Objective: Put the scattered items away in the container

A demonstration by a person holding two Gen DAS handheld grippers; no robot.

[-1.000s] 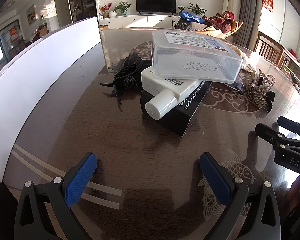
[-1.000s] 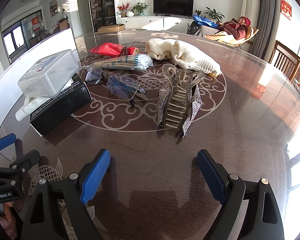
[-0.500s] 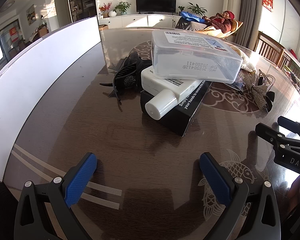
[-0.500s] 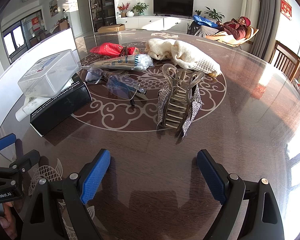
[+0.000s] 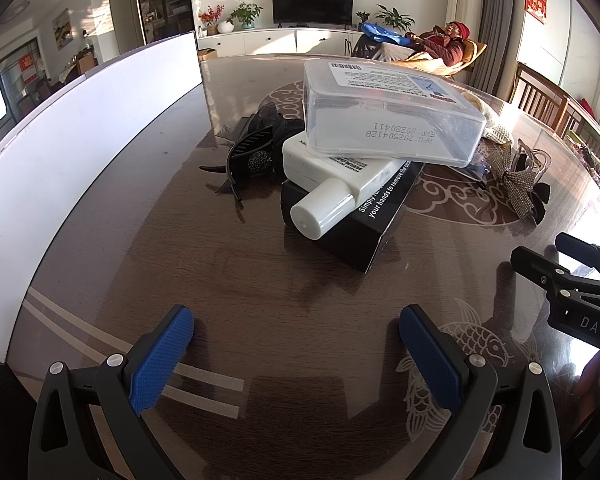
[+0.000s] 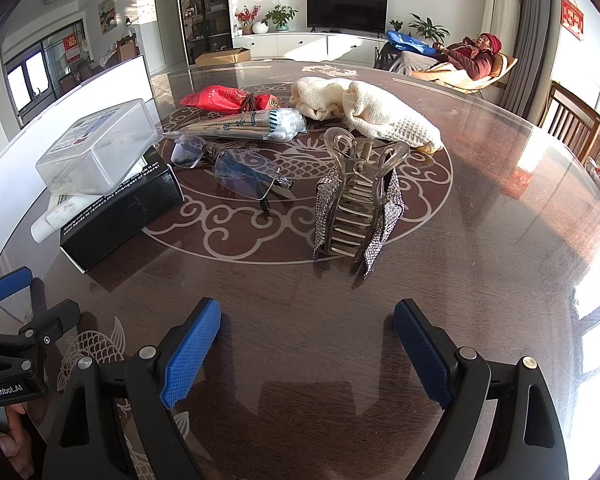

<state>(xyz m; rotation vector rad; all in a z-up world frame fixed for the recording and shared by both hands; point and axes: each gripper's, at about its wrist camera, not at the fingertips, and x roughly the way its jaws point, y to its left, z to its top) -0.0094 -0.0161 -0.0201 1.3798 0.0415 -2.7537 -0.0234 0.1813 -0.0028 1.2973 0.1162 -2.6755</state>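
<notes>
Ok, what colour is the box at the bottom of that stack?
Black with white lettering: the rectangular cardboard box under the white bottle. Right wrist view shows it best.

The desk [image 6: 480, 208] is glossy dark wood, probably under glass; the clear plastic box [image 5: 388, 120] looks smooth, the cream cloth [image 6: 380, 114] knitted and rough.

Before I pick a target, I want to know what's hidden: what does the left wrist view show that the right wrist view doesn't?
Only the left wrist view shows the black hair clip beside the stack. Only the right wrist view shows the glasses, swab pack, red bag and cream cloth. Both show the clear box, white bottle, black box, rhinestone clip, and both grippers open: left, right.
</notes>
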